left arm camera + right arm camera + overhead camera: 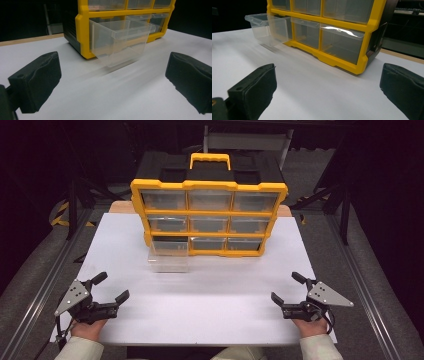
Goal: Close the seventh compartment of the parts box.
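Observation:
A yellow and black organizer (pixel 209 215) with clear drawers and a yellow handle stands upright at the back middle of the white table (pixel 200 305). Its bottom-left clear drawer (pixel 169 255) is pulled partly out and looks empty; I also see this drawer (pixel 120 41) in the left gripper view and the drawer (pixel 268 28) in the right gripper view. My left gripper (pixel 111 287) rests open near the front left edge, well short of the drawer. My right gripper (pixel 286 287) sits open at the front right. Nothing lies between either pair of jaws.
A strip of wooden board (pixel 120 206) shows behind the white surface. Dark floor and metal rails (pixel 45 285) flank the table on both sides. A grey stand (pixel 247 141) sits behind the organizer. The person's sleeves (pixel 80 349) enter from the bottom.

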### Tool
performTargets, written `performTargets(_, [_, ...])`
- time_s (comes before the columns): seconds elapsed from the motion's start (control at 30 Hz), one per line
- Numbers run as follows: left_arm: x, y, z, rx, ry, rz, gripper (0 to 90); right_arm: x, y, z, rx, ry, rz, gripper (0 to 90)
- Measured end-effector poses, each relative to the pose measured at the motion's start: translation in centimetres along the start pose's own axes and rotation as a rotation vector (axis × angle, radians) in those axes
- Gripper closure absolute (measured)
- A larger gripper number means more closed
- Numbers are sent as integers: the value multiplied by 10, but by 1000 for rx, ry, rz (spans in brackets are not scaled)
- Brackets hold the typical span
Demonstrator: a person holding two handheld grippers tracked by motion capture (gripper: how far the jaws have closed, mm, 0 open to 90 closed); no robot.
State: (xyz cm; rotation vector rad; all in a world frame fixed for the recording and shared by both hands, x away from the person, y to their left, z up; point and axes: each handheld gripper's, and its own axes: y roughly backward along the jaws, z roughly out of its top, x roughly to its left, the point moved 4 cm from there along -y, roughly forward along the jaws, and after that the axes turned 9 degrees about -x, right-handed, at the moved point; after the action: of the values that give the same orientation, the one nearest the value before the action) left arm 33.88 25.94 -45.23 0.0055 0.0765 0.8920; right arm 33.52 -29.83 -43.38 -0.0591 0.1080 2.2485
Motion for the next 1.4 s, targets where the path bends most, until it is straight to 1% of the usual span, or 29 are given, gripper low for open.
performTargets(0.13, [-1,-1,1,-3,-6,4,8,-2,1,0,-15,-6,5,7])
performTargets(0.27, [-1,-2,0,6,-10,0,9,-2,0,-1,-11,-7,14,7])
performTargets(0.43, [0,-1,2,3,-10,5,12,-1,0,-1,-10,-12,19,6])
performTargets(0.53, [1,1,5,-5,-6,6,12,-1,0,-1,-9,-12,21,6])
performTargets(0.6, [1,2,7,-19,4,7,12,-2,-1,-2,-5,-13,24,7])
performTargets(0.8, [-1,4,15,-30,-14,-2,14,-3,-1,-4,-2,-27,28,6])
performTargets(0.83, [-1,4,16,-39,-17,3,14,-3,-1,-4,-2,-27,28,7])
performTargets(0.9, [-1,3,17,-38,-15,6,16,-3,-1,-4,-1,-27,29,6])
performTargets(0.93, [0,2,18,-43,-1,8,17,-2,-2,-4,-1,-27,31,7])
performTargets(1.1, [-1,3,20,-49,-15,8,18,-2,-1,-3,-6,-21,29,7])
performTargets(1.2, [-1,4,21,-51,-16,9,19,-2,-1,-3,-4,-19,28,7])
performTargets(1.27, [-1,3,22,-45,-17,8,23,-2,0,-3,-7,-17,27,9])
performTargets(1.33, [-1,0,23,-50,-8,8,29,-2,1,-2,-13,-15,21,9])
performTargets(1.4, [-3,-5,26,-52,-9,-5,34,-3,1,-2,-11,-16,15,10])
